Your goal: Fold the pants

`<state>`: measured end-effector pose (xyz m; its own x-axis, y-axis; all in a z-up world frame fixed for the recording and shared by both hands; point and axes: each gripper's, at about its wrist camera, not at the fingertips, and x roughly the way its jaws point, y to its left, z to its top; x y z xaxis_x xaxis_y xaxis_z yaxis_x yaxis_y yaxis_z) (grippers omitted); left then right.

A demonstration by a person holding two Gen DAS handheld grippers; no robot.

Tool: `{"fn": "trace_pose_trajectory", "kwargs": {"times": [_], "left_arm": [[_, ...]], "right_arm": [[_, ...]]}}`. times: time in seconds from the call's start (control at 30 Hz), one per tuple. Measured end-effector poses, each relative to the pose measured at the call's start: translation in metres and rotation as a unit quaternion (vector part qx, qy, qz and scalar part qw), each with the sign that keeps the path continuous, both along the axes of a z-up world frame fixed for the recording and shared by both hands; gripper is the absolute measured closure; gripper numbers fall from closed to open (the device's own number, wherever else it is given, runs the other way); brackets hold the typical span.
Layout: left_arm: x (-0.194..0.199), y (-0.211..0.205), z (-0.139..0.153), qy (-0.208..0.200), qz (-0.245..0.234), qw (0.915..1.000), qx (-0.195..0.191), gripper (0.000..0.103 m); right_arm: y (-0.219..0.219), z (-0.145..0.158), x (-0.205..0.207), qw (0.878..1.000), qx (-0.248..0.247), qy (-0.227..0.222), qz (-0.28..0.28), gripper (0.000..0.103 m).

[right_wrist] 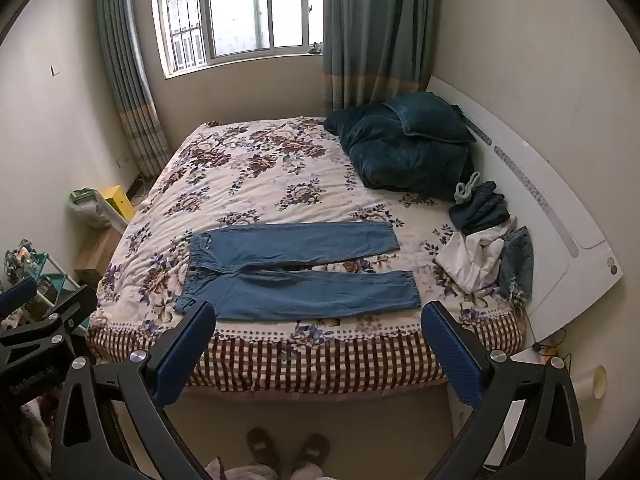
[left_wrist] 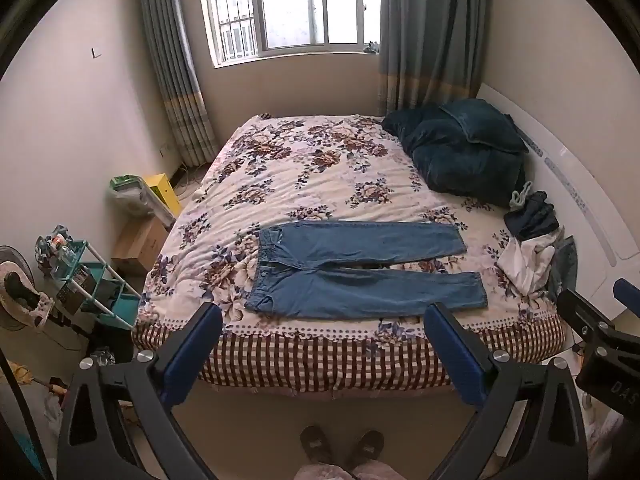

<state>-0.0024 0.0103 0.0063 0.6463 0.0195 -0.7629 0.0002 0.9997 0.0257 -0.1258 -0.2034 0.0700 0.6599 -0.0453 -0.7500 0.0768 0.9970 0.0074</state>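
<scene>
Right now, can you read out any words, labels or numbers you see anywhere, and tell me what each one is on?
"DAS", cut off at the picture's edge: on the black body of the right tongs.
Pale lettering on the black body of the left tongs: too blurred to read.
Blue denim pants: no readable label.

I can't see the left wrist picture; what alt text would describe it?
Blue jeans lie flat, legs apart, near the front edge of a floral bed, waistband to the left. The open left gripper hovers before them, touching nothing; a dark blanket sits far right.
</scene>
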Motion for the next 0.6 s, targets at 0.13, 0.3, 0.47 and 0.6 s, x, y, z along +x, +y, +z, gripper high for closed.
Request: {"fn": "trace_pose_trajectory", "kwargs": {"times": [0.13, 0.3, 0.47, 0.6], "left_arm": [[0.0011, 0.0025, 0.0021, -0.001, 0.0, 1.0, 0.0, 0.0], [0.0003, 0.0007, 0.0008, -0.003, 0.0, 1.0, 0.003, 0.0], [0.0034, -0.0019, 0.0024, -0.007, 0.003, 0.9999, 0.008, 0.0], [0.0039, -0.002, 0.0025, -0.007, 0.003, 0.9999, 0.007, 0.0]], "right_arm": [[-0.0001, 0.0003, -0.0004, 1.0, -0.002, -0.001, 0.002, 0.0], [0.0062, 0.0008, 0.0, 1.0, -0.004, -0.002, 0.003, 0.0], [0.0063, 0.0023, 0.0011, 1.0, -0.002, -0.001, 0.005, 0.0], [0.0082, 0.002, 0.0, 1.0, 0.0, -0.001, 0.006, 0.0]]}}
